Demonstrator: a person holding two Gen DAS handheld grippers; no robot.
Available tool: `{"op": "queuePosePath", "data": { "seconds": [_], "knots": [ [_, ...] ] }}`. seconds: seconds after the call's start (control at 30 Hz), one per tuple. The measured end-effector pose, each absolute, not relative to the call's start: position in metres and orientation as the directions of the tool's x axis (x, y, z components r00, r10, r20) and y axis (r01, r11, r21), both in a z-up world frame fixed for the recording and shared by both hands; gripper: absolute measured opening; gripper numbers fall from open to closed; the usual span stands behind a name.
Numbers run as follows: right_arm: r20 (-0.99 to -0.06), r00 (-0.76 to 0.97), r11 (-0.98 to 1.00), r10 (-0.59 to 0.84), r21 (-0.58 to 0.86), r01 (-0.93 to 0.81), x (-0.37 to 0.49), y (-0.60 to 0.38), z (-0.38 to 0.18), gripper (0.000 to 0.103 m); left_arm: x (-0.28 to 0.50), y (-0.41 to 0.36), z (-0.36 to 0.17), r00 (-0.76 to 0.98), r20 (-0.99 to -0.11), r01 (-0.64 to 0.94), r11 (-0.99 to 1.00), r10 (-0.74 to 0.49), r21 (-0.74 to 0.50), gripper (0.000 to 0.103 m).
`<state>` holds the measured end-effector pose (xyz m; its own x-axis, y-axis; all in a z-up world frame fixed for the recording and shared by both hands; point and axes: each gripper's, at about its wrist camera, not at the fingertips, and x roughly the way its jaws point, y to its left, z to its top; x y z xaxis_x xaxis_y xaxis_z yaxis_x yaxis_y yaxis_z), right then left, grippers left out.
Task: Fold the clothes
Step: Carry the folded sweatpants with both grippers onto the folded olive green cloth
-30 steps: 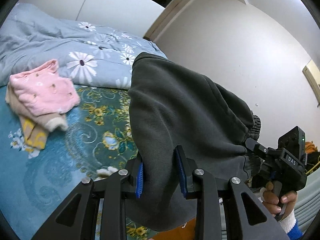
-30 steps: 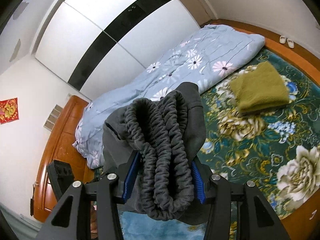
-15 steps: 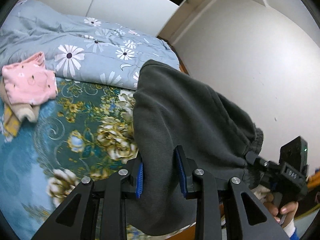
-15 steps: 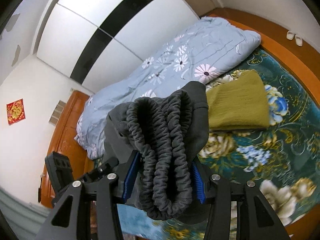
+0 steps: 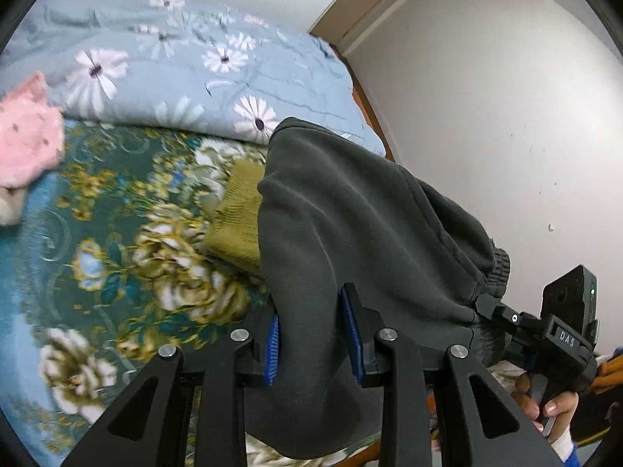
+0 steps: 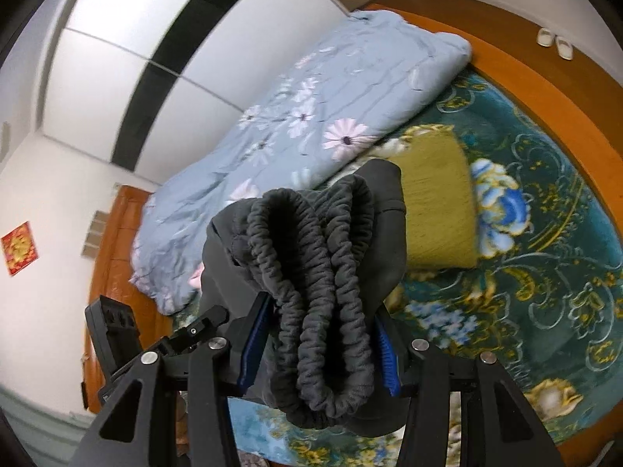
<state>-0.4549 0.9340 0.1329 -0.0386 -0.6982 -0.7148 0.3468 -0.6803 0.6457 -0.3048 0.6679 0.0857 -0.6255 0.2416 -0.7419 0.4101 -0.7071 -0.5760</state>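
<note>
Folded dark grey sweatpants (image 5: 370, 233) hang in the air between both grippers, above the bed. My left gripper (image 5: 313, 336) is shut on one end of the fabric. My right gripper (image 6: 317, 344) is shut on the bunched elastic waistband (image 6: 311, 272); it also shows in the left wrist view (image 5: 483, 307). A folded olive-green knit garment (image 6: 438, 198) lies on the floral blanket just beyond the pants, also seen in the left wrist view (image 5: 237, 214).
A teal floral blanket (image 6: 553, 257) covers the bed. A rolled light-blue daisy quilt (image 5: 175, 70) lies along the far side. A pink garment pile (image 5: 27, 148) sits at left. Wooden bed frame (image 6: 537, 78), white slippers (image 6: 555, 41), white wall at right.
Both grippers have carried the grey pants across the bed toward the olive-green garment, which now lies right behind the pants; the pink pile has slid to the left edge of view.
</note>
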Motion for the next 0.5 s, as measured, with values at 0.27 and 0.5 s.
{"op": "queuePosePath", "data": {
  "seconds": [0.27,0.5],
  "knots": [
    [-0.797,-0.001,-0.763,-0.605,0.579,0.289,-0.534,0.907,0.093,0.052,-0.380,0.650,0.029,-0.567,-0.746,0.421,-0.656,0.348,-0.626,0.030],
    [-0.841,0.040,-0.807,-0.539,0.530,0.262,-0.594,0.875,0.042,0.052,-0.439,0.629,-0.025,-0.497,-0.782,0.464,-0.647,0.376,-0.605,0.030]
  ]
}}
